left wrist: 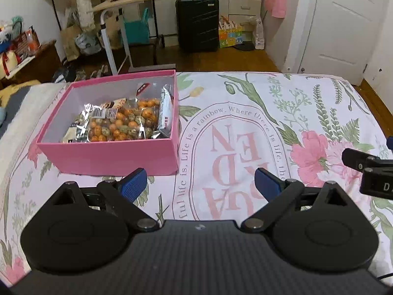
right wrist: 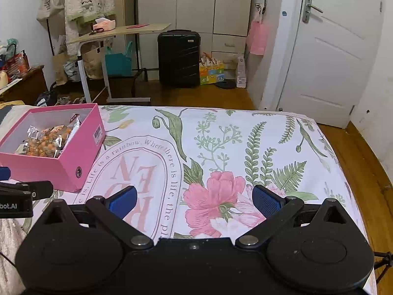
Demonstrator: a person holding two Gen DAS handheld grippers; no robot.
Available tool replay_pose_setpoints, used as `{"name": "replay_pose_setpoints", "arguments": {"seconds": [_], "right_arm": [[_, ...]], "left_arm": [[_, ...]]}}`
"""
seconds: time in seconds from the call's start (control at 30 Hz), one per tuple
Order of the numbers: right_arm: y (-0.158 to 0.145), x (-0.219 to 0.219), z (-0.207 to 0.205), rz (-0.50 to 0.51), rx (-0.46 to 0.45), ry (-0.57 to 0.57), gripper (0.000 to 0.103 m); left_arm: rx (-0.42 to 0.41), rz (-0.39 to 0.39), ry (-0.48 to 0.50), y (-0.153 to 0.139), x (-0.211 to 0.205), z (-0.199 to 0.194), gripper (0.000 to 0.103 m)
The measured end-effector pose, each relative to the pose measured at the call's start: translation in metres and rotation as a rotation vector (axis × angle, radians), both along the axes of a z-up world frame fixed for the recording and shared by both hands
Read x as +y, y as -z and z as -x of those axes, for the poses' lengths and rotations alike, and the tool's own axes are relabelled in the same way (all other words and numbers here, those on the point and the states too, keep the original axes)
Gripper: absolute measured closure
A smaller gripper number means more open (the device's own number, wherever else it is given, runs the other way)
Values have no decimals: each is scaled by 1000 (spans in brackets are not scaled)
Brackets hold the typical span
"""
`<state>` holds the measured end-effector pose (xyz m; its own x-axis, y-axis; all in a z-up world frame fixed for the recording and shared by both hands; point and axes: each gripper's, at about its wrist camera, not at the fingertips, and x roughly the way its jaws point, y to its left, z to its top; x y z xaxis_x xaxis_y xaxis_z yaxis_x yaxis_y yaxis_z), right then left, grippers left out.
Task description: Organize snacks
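Note:
A pink open box sits on the floral bed cover at the left; it also shows in the right wrist view. Inside lie a clear bag of orange and green coated snacks, a white packet standing against the right wall, and other wrappers. My left gripper is open and empty, just in front of the box and to its right. My right gripper is open and empty over the pink flower print, right of the box.
The floral cover spreads to the bed's far edge. Beyond it are a wooden floor, a black suitcase, a rolling side table, bags and a white door. The other gripper's body shows at the right edge.

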<state>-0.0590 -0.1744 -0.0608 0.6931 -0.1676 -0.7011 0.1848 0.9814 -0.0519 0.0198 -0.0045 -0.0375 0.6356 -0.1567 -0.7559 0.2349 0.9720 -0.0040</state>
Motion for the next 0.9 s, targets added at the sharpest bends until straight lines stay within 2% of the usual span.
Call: {"name": "replay_pose_setpoints", "arguments": {"seconds": [0.27,0.63,0.9], "right_arm": [[6,1,1,-40,1,0,2],[1,7,7,12,-40,4,2],[0,4,8,11,-32,36,2]], "left_arm": [[-15,-5,-33,3,4,2,8],[31,-11,-9,10,3,0,8],[-1,13,-27,8,6,3,8]]}}
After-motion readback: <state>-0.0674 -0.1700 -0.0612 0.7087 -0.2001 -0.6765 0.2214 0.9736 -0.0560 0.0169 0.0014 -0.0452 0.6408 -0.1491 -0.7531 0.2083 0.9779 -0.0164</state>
